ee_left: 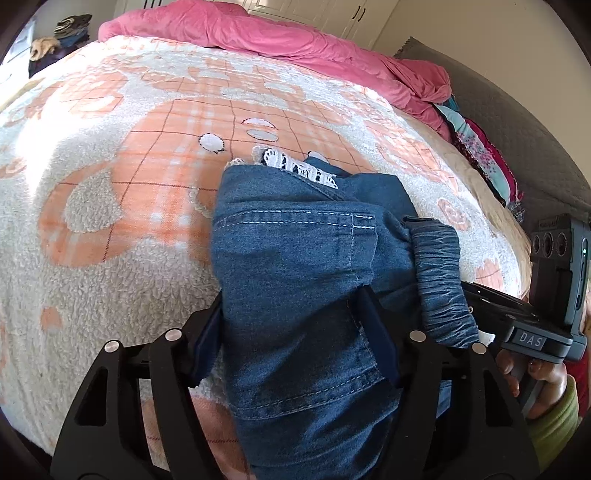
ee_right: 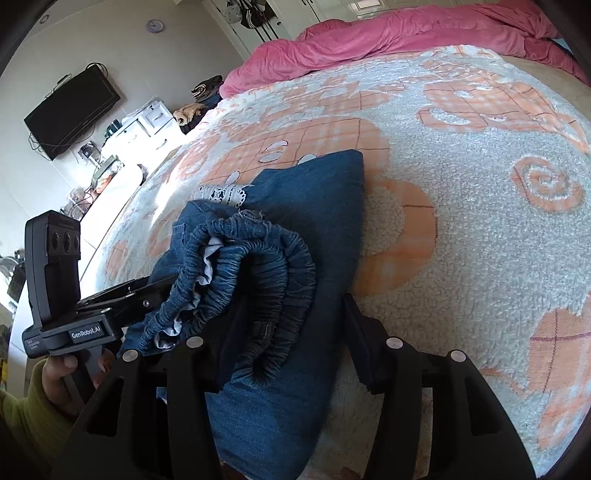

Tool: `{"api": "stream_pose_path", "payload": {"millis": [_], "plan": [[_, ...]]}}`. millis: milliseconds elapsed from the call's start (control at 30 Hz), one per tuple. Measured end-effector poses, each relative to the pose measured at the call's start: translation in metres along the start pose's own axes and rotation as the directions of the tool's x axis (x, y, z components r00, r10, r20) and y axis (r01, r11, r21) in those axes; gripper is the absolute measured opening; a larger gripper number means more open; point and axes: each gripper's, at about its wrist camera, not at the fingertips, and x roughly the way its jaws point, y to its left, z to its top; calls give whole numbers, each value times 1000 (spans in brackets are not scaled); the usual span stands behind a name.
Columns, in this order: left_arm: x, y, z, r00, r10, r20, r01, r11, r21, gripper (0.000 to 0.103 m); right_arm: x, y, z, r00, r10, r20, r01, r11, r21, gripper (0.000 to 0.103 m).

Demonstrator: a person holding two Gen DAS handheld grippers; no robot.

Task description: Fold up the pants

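Observation:
Blue denim pants (ee_left: 295,240) lie partly folded on the orange-and-white fleece blanket (ee_left: 110,177), with white lace trim (ee_left: 295,166) at the far end. My left gripper (ee_left: 291,306) straddles the near fold. Both pads sit at the cloth's edges and the denim between them lies flat, not pinched. In the right wrist view the pants (ee_right: 314,192) have their gathered elastic waistband (ee_right: 258,266) rolled over my right gripper's (ee_right: 291,306) left finger. Its right finger (ee_right: 354,325) stands just beside the denim's edge. Both pairs of jaws are partly open around the fabric.
A pink duvet (ee_left: 258,33) is heaped along the far side of the bed. Folded colourful clothes (ee_left: 480,155) sit at the right edge. A hand in a green sleeve (ee_left: 554,406) holds the right unit. A wall TV (ee_right: 70,110) and white dresser (ee_right: 147,125) stand beyond the bed.

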Motion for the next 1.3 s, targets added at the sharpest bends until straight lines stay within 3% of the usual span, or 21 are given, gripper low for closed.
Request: {"api": "stream_pose_path", "payload": {"millis": [167, 200, 267, 467, 667, 1300], "plan": [[1, -4, -1, 1000, 13, 15, -13, 1000, -10, 56, 3, 4, 0, 1000, -6, 5, 6, 1000, -11, 51], [0, -6, -2, 1000, 19, 18, -19, 1000, -6, 54, 3, 6, 0, 1000, -13, 5, 13, 1000, -18, 49], [-2, -10, -2, 999, 29, 21, -29, 1000, 5, 48, 2, 10, 0, 1000, 2, 9, -2, 999, -33, 32], [-11, -16, -2, 999, 33, 35, -34, 999, 22, 38, -6, 30, -2, 998, -48, 51, 53, 993, -109, 25], [-21, -19, -2, 998, 20, 54, -22, 1000, 21, 30, -15, 41, -1, 996, -45, 77, 55, 989, -134, 23], [-45, -36, 0, 996, -9, 92, 5, 999, 45, 28, -32, 56, 2, 993, -49, 105, 65, 985, -160, 19]]}}
